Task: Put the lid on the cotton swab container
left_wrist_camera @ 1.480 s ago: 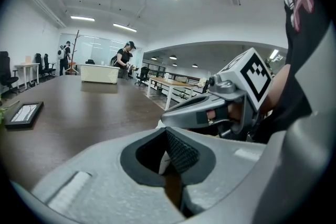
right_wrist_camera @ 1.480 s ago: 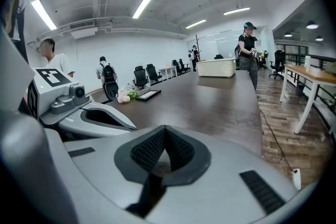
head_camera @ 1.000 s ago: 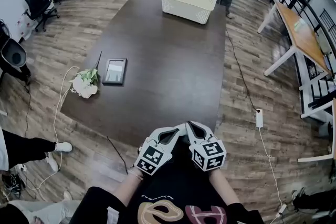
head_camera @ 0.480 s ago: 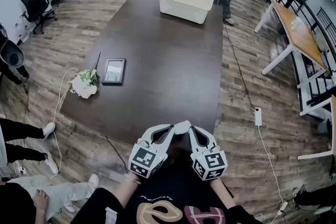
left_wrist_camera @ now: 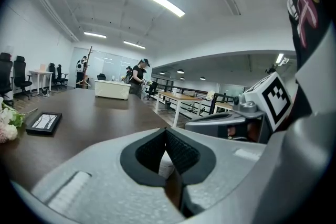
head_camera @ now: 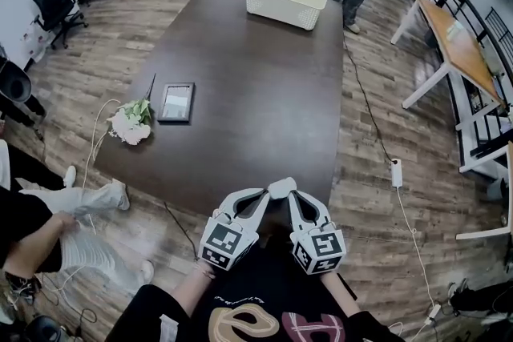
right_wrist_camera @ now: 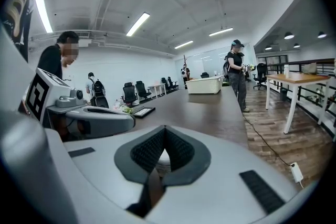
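Hovering at the near edge of the table (head_camera: 264,84), the left gripper (head_camera: 269,195) and the right gripper (head_camera: 292,196) are both clenched on nothing. Neither container nor lid shows anywhere (only a basket (head_camera: 286,0) far off), so a blind reach may grab wrongly.

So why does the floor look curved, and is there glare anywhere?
Head view: the wide-angle lens bows the floorboards around the table. Left gripper view: black rounded corners, ceiling strip lights blown out white. Right gripper view: same fisheye curve and glare.
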